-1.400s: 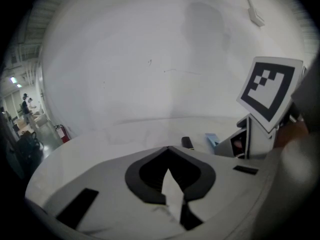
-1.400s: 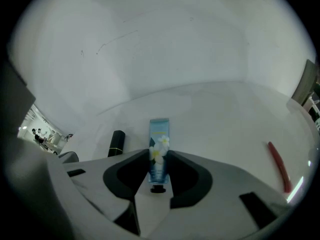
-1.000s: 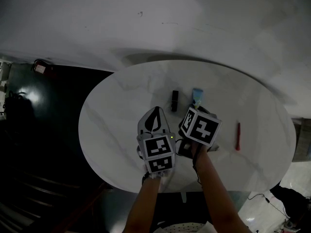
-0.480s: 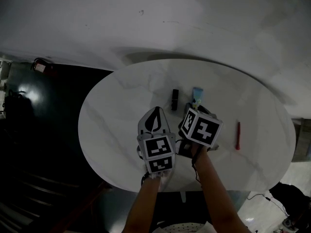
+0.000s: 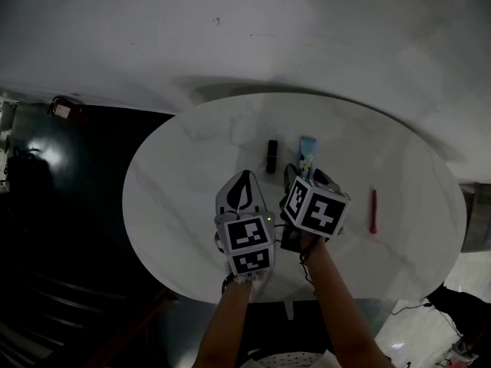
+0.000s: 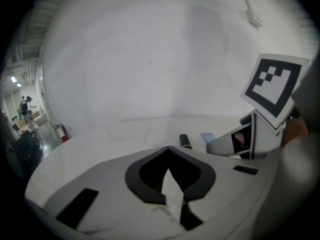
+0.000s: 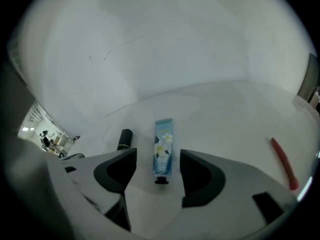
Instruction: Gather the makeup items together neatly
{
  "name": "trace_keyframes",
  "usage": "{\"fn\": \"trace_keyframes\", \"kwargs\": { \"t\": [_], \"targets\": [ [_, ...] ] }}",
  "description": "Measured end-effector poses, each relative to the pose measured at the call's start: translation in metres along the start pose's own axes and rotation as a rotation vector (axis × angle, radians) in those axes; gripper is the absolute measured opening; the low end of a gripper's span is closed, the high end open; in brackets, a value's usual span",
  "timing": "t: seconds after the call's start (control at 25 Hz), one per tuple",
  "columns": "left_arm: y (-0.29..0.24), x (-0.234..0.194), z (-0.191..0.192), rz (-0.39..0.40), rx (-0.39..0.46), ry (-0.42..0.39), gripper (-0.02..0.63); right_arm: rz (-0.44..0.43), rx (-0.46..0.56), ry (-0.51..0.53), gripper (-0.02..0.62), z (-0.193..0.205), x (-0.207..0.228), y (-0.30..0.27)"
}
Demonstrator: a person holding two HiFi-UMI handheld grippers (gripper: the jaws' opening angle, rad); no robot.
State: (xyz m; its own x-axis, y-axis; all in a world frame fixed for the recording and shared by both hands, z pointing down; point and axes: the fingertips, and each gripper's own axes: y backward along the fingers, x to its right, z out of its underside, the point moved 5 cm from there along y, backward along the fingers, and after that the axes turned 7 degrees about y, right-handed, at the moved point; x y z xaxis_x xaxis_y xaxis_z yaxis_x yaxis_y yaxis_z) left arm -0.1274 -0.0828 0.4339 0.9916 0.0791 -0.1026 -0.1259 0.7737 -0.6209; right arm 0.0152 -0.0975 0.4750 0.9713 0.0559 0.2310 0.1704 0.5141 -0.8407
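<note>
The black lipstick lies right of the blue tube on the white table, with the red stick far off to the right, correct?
No: the black lipstick lies left of the blue tube, as the right gripper view shows. The rest holds: both are on the white table, with the red stick far off to the right.

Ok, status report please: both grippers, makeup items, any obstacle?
Left gripper shut, empty. Right gripper: jaws just opened, pale blue floral tube between them, unpressed. Black cylindrical lipstick beside tube; thin red pencil apart, rightward. Nothing in the way.
</note>
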Motion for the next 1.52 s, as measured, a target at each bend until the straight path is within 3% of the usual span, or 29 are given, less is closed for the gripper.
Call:
{"fn": "trace_keyframes", "kwargs": {
  "t": [0.28,0.44,0.72,1.0,1.32,1.52],
  "targets": [
    [0.007,0.014,-0.001,0.034,0.011,-0.010,0.009,0.009,0.074,0.030,0.295,-0.009,0.007,0.026],
    [0.014,0.029,-0.006,0.078,0.028,-0.024,0.011,-0.027,0.135,0.011,0.283,-0.014,0.019,0.046],
    [0.026,0.063,-0.008,0.166,0.044,-0.061,0.011,0.049,0.204,0.005,0.111,-0.005,0.053,0.082],
    [0.033,0.098,-0.001,0.285,0.027,-0.122,0.011,0.044,0.208,-0.057,-0.006,0.016,0.079,0.097],
    [0.042,0.133,0.014,0.435,-0.008,-0.256,0.011,0.096,0.255,-0.129,-0.005,0.035,0.122,0.127],
    [0.050,0.152,0.032,0.535,-0.067,-0.262,0.011,0.098,0.254,-0.161,-0.004,0.056,0.139,0.136]
  ]
}}
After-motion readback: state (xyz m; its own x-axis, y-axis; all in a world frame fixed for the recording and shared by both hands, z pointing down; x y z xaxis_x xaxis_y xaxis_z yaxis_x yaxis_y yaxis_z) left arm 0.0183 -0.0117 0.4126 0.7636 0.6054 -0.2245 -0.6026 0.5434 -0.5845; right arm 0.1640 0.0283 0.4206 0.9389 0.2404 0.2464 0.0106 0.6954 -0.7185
